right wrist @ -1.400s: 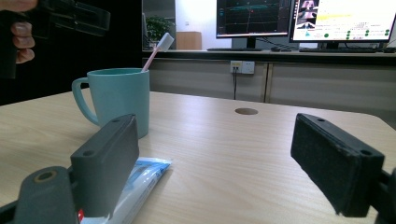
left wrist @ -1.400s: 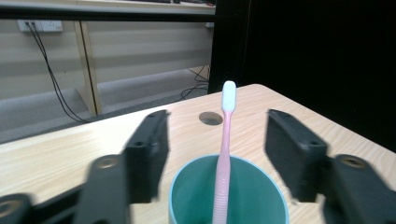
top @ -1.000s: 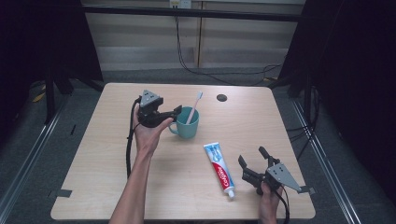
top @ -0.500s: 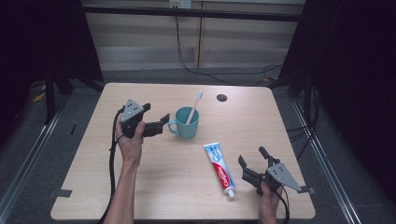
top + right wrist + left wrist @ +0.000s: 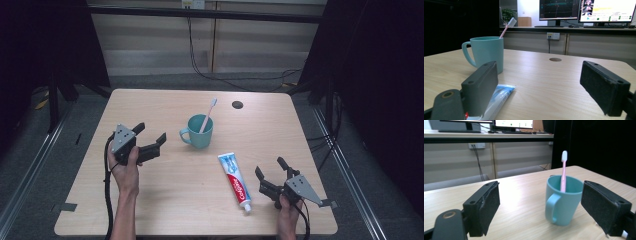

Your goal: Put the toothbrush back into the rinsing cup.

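The left hand (image 5: 125,167) holds the left tongs (image 5: 150,141) low over the tabletop (image 5: 300,130), forearm reaching in from the near edge, jaws apart and aimed at the mug (image 5: 200,131) just ahead. A toothbrush (image 5: 207,115) stands tilted in the mug, bristles up and leaning away from the handle. The right tongs (image 5: 270,172) rest near the right front corner, jaws spread and empty. Just beside their left jaw lies the toothpaste (image 5: 236,180), long axis running toward the mug, cap at the near end.
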`<state>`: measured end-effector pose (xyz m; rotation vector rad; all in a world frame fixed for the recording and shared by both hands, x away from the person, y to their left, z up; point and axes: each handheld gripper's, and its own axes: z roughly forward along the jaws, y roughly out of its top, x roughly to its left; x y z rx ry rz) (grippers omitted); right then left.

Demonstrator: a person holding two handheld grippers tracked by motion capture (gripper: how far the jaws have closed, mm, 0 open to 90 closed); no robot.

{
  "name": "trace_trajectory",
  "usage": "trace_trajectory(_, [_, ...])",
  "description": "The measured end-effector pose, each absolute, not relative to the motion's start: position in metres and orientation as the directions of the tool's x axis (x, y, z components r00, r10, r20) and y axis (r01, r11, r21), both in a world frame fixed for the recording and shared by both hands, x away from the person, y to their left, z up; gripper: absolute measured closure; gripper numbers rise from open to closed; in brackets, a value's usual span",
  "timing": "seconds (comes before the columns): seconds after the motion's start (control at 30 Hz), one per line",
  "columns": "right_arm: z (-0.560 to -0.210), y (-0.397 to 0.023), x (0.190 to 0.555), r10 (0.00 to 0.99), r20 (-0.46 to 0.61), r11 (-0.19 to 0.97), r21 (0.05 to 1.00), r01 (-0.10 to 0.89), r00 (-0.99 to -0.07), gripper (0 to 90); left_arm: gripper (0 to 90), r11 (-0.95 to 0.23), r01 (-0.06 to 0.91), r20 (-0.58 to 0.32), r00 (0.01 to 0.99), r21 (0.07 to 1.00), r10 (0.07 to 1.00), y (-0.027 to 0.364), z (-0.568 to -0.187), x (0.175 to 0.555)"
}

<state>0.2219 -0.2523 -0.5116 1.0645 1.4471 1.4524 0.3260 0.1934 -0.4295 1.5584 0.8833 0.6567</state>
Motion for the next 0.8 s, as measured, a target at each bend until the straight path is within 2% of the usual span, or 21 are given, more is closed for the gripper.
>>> trace_trajectory(0.37, [-0.512, -0.252, 0.222, 0.949, 0.022, -0.017, 1.000, 0.019, -0.315, 14.1, 15.5, -0.051, 0.195, -0.063, 0.536, 0.979, 0.842, 0.204, -0.461, 0.300])
trace_trajectory(0.67, [-0.512, -0.252, 0.222, 0.949, 0.023, -0.018, 1.000, 0.019, -0.314, 14.1, 15.6, -0.045, 0.271, -0.096, 0.486, 0.962, 0.868, 0.213, -0.485, 0.286])
trace_trajectory(0.8, [-0.512, -0.252, 0.222, 0.949, 0.022, -0.017, 1.000, 0.018, -0.314, 14.1, 15.5, -0.027, 0.237, -0.092, 0.478, 0.971, 0.874, 0.214, -0.493, 0.281])
